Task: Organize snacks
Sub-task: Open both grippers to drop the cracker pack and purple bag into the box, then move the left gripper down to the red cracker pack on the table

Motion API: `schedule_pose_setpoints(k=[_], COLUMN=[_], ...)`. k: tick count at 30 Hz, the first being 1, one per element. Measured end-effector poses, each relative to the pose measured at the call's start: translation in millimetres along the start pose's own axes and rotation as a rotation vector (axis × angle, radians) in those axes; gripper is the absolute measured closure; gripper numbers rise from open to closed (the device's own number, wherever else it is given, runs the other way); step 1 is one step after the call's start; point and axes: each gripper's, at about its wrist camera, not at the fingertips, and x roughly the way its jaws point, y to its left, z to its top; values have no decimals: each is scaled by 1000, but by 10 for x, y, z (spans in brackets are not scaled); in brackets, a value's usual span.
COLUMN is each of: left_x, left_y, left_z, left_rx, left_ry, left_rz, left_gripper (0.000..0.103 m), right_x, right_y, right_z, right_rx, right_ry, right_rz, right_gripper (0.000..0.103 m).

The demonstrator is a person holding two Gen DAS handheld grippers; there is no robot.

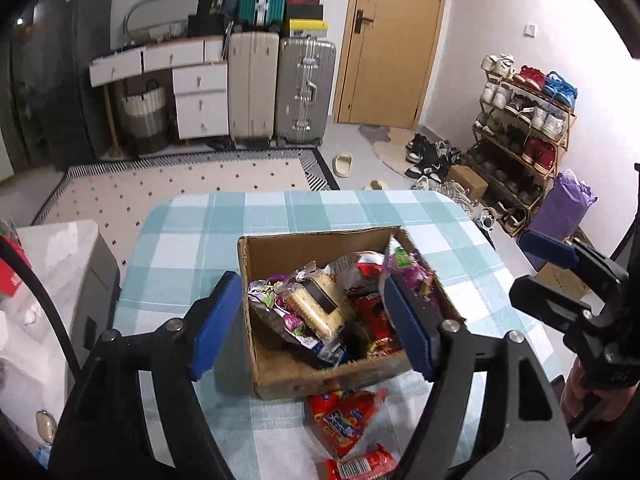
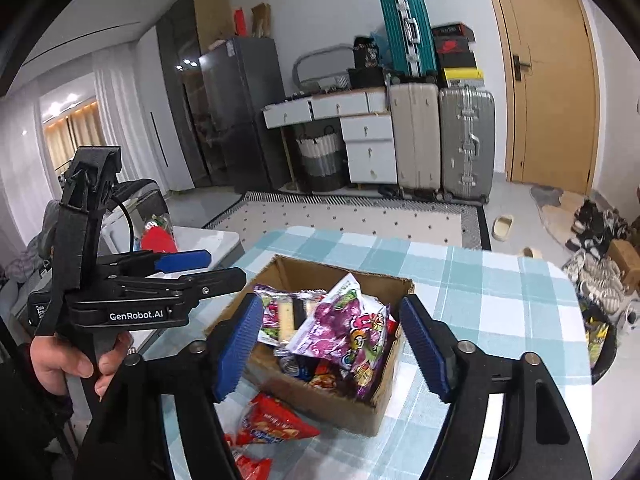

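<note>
In the left wrist view, our left gripper [image 1: 314, 322] hangs with its blue-padded fingers [image 1: 216, 320] spread apart and nothing pinched between them. Framed between the fingers sits the open brown cardboard box [image 1: 316, 242] on the teal-and-white checked worktop [image 1: 192, 240]. Inside it lie a purple grape-print snack bag [image 1: 272, 300], a clear pack of pale layered biscuits [image 1: 316, 306] and a red wrapper [image 1: 374, 320]. Nearer to us than the fingertips, just outside the box's front wall, a red snack bag with blue lettering [image 1: 344, 420] lies on the worktop, and a smaller red packet [image 1: 360, 465] lies closer still. Right of the fingers, our right gripper [image 1: 560, 268] shows from the side.

In the right wrist view, our right gripper [image 2: 332, 338] also stands open and empty, the same box between and beyond its fingers [image 2: 424, 344], the purple bag on top. The red bag lies below the left finger. Far left of the fingers, a hand [image 2: 68, 360] holds the left gripper.
</note>
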Motion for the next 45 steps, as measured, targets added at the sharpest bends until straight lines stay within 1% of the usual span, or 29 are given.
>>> schedule_pose_setpoints(k=[2,3,4,7,11,13,16,17,20,24,28,31,36,42,45], left_x=[-148,-242,-311,-537,-809,-912,-1061,-1101,-1233,-1280,-1236,-1082,-824,-482,-320], left_y=[-56,-83,-105,-182,-302,-349,-409,-412,-434,-439,-406,-340,-299,-242,-209], left_z=[-50,-86,-116,-198,-306,-362,-482,-520,-669,-856,-1144,-1365,-1674,-1954,-2053], left_rx=[14,19,22,40,55,57,49,45,30,11,-31,-55,-52,-69,-78], left_ry=[-14,-25,-36,-61,-82,-89,-98,-105,-137,-133,-122,-96,-55,27,58], left_rz=[5,4,4,12,10,8,5,2,0,22,40,56,106,90,69], left_gripper=[29,25,23,22,20,19,8,0,0,0,0,0,0,0,0], right_x=[-135,-212,-269,-439,-655,-767,-928,-971,-1058,-1122,-1092,-1015,-916,-732,-638], right_y=[52,74,93,143,227,280,352,369,406,414,376,346,287,117,34], right_z=[-30,-50,-67,-126,-198,-254,-354,-392,-518,-742,-985,-1150,-1416,-1622,-1689], right_rx=[-12,-15,-16,-10,-15,-24,-30,-30,-30,-10,27,29,43,86,127], right_ry=[-20,-31,-37,-62,-97,-118,-155,-166,-191,-211,-211,-199,-181,-156,-125], right_rz=[3,6,6,13,17,19,16,15,15,13,3,-29,-63,-85,-109], right_gripper=[23,22,21,17,15,11,7,6,3,2,2,1,1,1,1])
